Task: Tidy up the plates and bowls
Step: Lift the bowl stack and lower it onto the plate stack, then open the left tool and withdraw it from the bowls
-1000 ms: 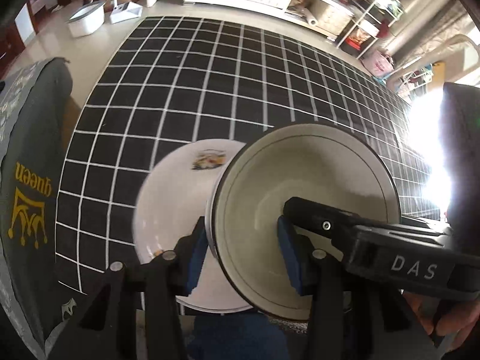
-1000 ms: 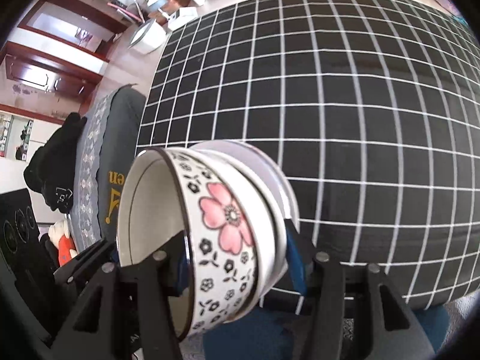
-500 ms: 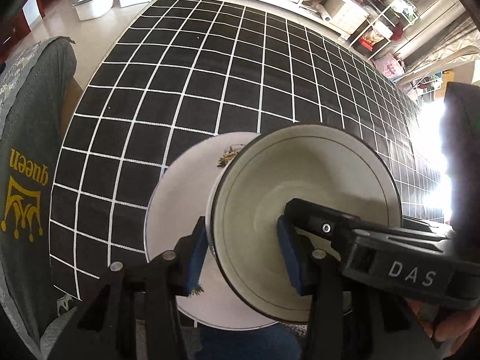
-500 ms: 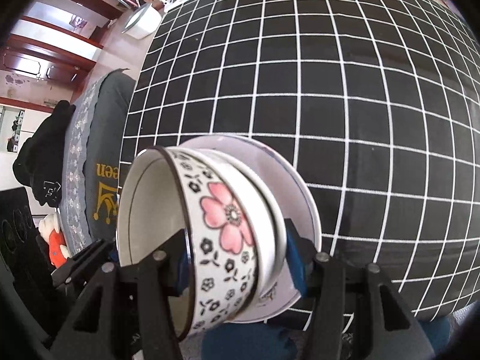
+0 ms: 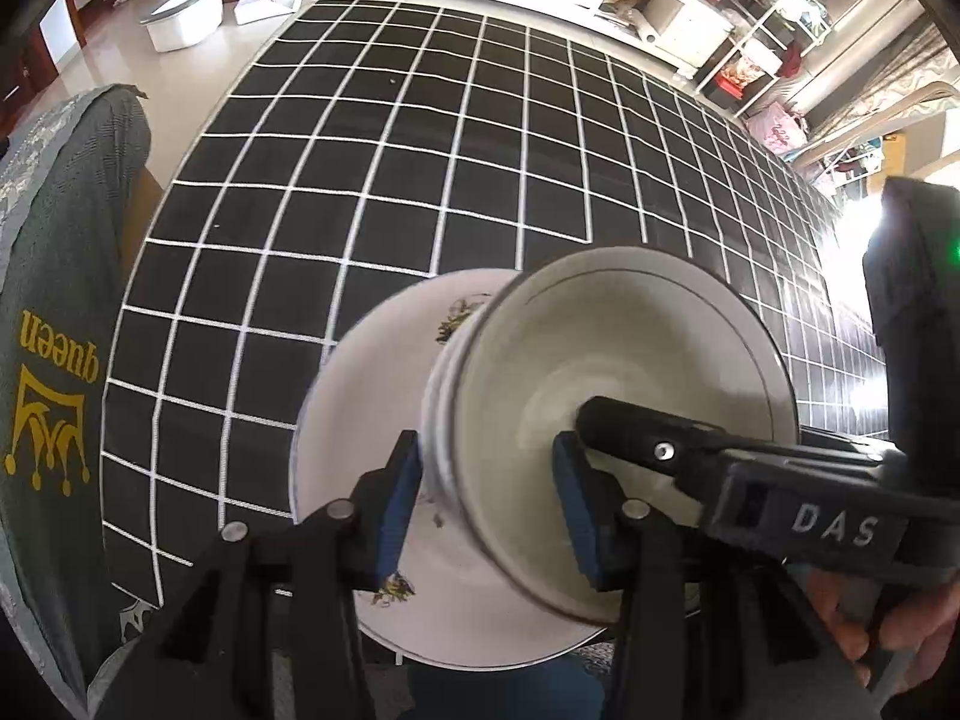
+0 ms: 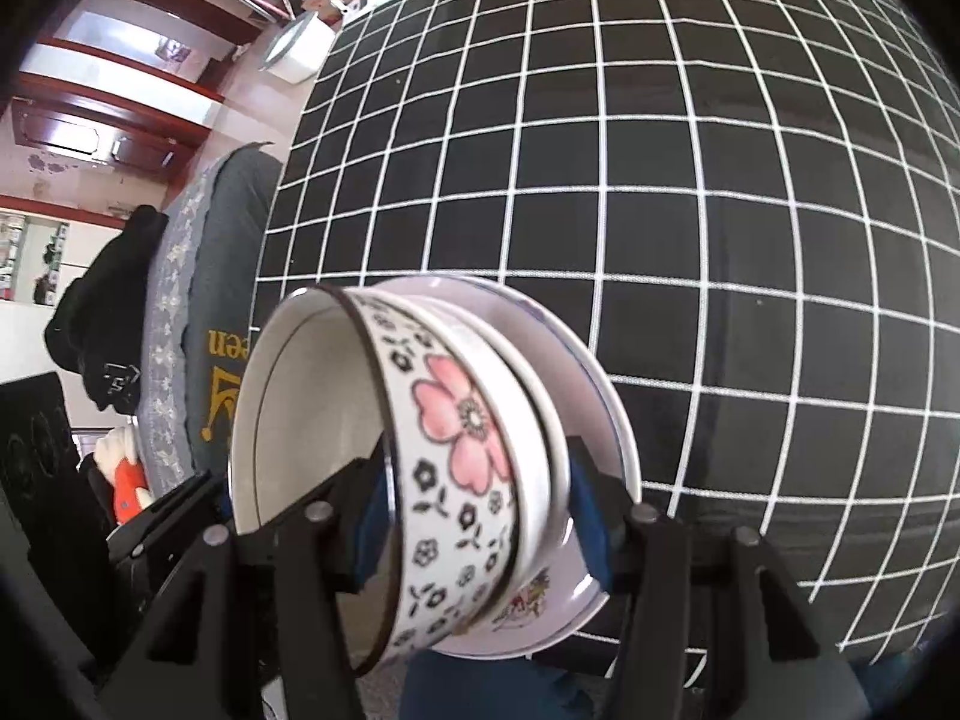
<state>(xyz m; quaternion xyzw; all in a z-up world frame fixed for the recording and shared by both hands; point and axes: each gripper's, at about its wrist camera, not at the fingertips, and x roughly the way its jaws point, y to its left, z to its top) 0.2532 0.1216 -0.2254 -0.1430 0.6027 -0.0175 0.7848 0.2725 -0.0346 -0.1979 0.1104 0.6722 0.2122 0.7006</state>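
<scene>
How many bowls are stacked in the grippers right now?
2: a flowered bowl nested in a plain white bowl, both gripped over the plate. The wrist views cannot rule out more hidden beneath.

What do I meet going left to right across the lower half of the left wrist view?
Grey "queen" cloth → bare checked tablecloth → white plate → bowl, gripped by both the left gripper and the right gripper → person's hand.
</scene>
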